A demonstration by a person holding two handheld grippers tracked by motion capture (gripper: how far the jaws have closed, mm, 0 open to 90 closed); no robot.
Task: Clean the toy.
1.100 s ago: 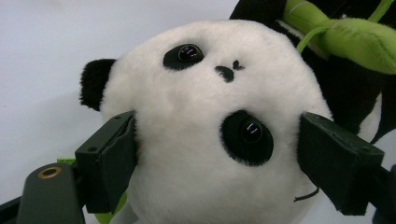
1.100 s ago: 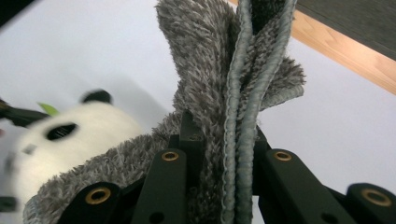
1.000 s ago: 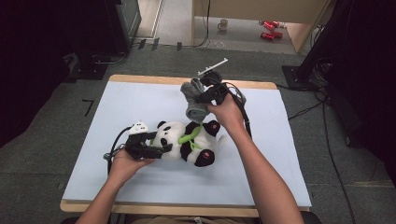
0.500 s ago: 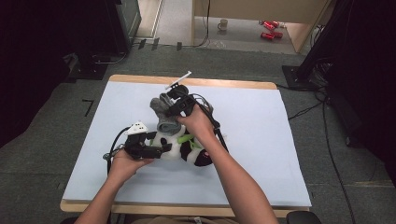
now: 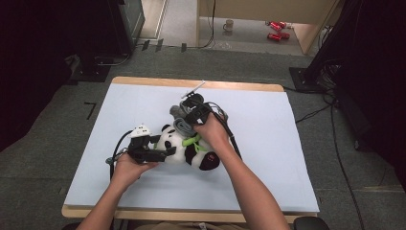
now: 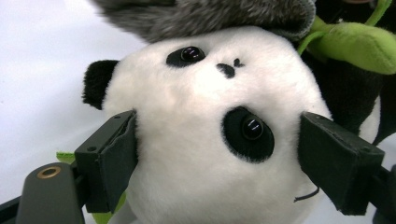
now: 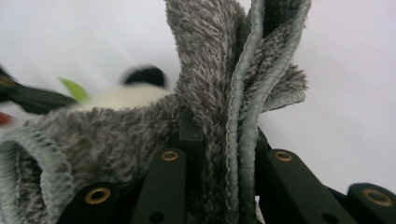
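I've got the left gripper (image 6: 219,154) clamped on the panda's (image 5: 184,146) head, mid-table on the white mat (image 5: 287,158). Right gripper (image 7: 219,154) is pinched shut on the grey hat (image 5: 182,125), just over that head. Next: seat it squarely, then let go.

Left hand-held gripper (image 5: 165,152) low, jaws spread wide, right hand-held gripper (image 5: 184,117) clamped shut (wrist bent down), forearms converging

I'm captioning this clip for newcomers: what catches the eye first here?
A plush panda lies mid-table on the pale blue mat, its head clamped between the left gripper pads. Just above its head, the right gripper pinches a fuzzy grey cloth, touching the panda's head.
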